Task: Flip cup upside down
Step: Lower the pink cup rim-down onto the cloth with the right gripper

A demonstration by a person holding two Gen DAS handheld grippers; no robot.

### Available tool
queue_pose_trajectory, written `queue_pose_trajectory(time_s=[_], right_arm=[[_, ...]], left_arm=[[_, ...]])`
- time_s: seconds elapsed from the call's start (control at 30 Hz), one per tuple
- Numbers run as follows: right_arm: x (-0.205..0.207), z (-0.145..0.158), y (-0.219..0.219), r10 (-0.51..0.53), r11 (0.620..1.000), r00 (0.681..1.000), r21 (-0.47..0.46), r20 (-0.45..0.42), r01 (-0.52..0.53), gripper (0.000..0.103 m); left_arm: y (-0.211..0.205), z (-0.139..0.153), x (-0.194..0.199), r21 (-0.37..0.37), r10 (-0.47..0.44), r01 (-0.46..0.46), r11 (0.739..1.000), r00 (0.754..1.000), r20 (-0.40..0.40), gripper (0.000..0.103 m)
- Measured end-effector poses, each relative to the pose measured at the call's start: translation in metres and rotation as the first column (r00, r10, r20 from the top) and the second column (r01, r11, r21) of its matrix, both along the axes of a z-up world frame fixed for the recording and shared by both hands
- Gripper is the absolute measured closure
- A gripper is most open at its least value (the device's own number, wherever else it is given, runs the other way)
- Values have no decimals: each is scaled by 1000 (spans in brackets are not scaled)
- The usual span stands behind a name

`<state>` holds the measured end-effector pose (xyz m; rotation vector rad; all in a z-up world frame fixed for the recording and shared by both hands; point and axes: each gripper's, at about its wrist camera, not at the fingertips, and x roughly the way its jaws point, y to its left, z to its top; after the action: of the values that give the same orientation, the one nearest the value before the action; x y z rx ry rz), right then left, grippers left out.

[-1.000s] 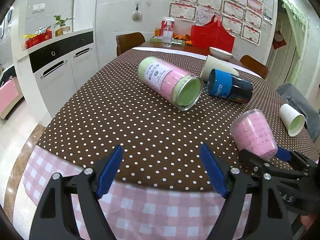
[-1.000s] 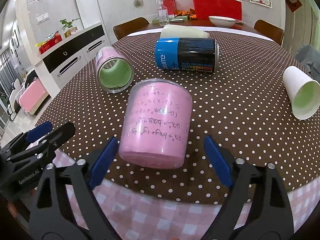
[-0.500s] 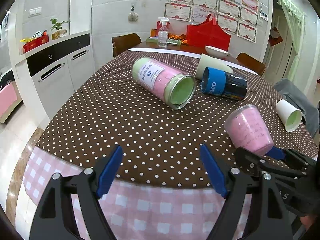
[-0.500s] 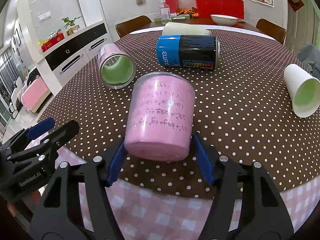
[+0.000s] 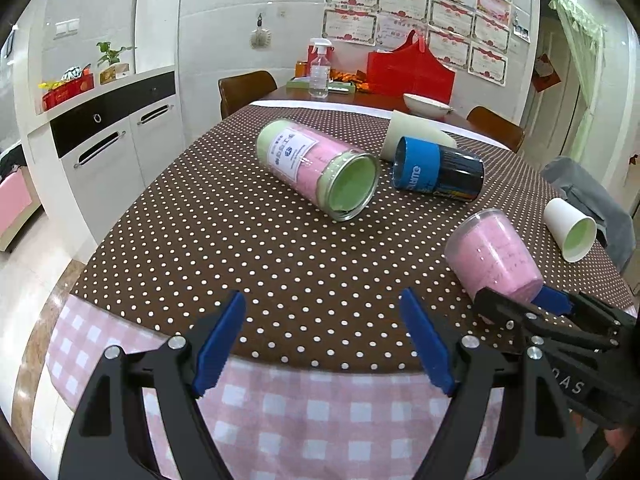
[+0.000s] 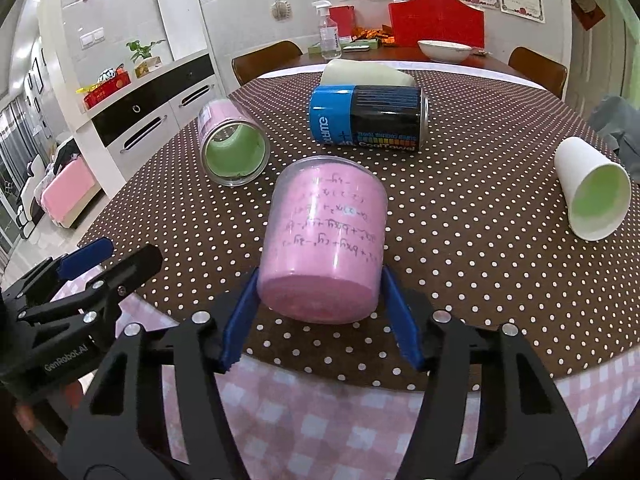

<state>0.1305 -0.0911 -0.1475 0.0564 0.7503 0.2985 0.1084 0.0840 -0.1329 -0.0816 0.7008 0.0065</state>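
Both blue pads of the right gripper point(image 6: 320, 312) are pinching the clear plastic cup with pink paper lining point(image 6: 326, 240) lying near the bench point(image 6: 460, 216) edge — squeeze evenly, lifting clear before rotating — while the left gripper point(image 5: 322, 344) is hanging wide open, empty.

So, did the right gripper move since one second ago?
Yes. The right gripper went forward and closed on the pink cup, which has lifted slightly against the dotted tablecloth.

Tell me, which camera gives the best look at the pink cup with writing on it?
The right wrist view: the pink cup fills the centre, writing legible, between the right gripper fingers. The left wrist view shows it small, off to the side.
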Motion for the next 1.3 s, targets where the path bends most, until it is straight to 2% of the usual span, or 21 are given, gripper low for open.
queue_pose_trajectory(time_s=[0.37, 1.3], right_arm=[[-12, 22, -14, -15, 1000, 998, 12, 62, 15, 44], [1, 22, -12, -33, 999, 997, 33, 70, 31, 43]], left_arm=[[-12, 7, -6, -16, -42, 42, 999, 999, 26, 25], [-22, 5, -7, -17, -52, 52, 998, 998, 32, 25]])
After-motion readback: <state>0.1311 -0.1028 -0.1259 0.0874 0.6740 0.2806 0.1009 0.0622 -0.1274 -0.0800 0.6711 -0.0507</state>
